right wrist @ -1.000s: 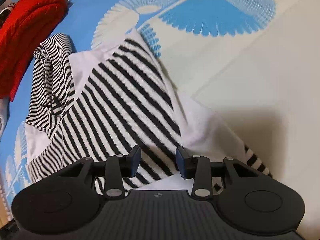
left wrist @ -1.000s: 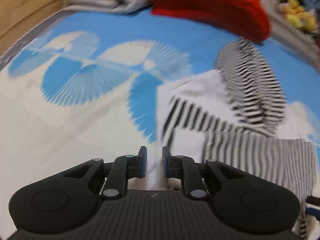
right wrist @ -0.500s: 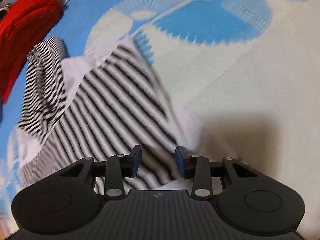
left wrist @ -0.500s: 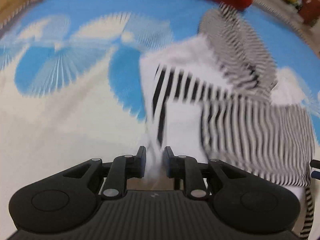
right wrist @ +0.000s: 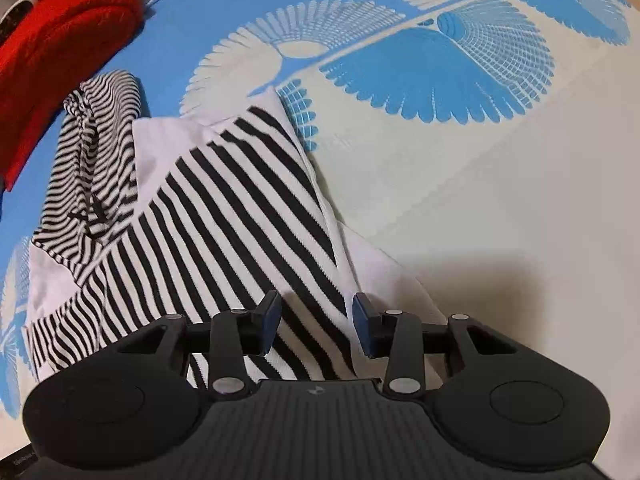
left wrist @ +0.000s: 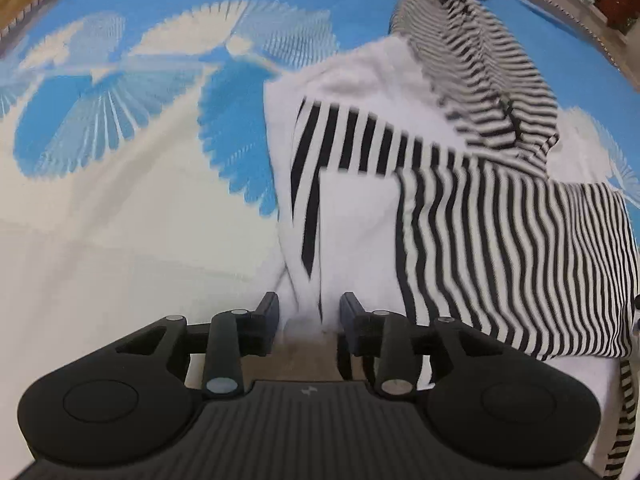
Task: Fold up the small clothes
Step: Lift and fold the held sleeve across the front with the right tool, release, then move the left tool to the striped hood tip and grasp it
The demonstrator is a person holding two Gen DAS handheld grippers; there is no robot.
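Blue-and-cream bedsheet (right wrist: 460,184) with a fan-leaf print fills both views. Black-and-white striped garment (right wrist: 224,216) lies on it, centre-left in the right wrist view, centre-right in the left wrist view (left wrist: 460,208), partly folded, white panel showing, finer-striped hood bunched at its far end. Red knit item (right wrist: 60,40) sits upper left of the right view, just beyond the hood. Left gripper (left wrist: 309,316) at lower centre, jaws parted, white fabric edge between them, not pinched. Right gripper (right wrist: 316,320) at lower centre, jaws also apart, hovering over the striped cloth; contact unclear.
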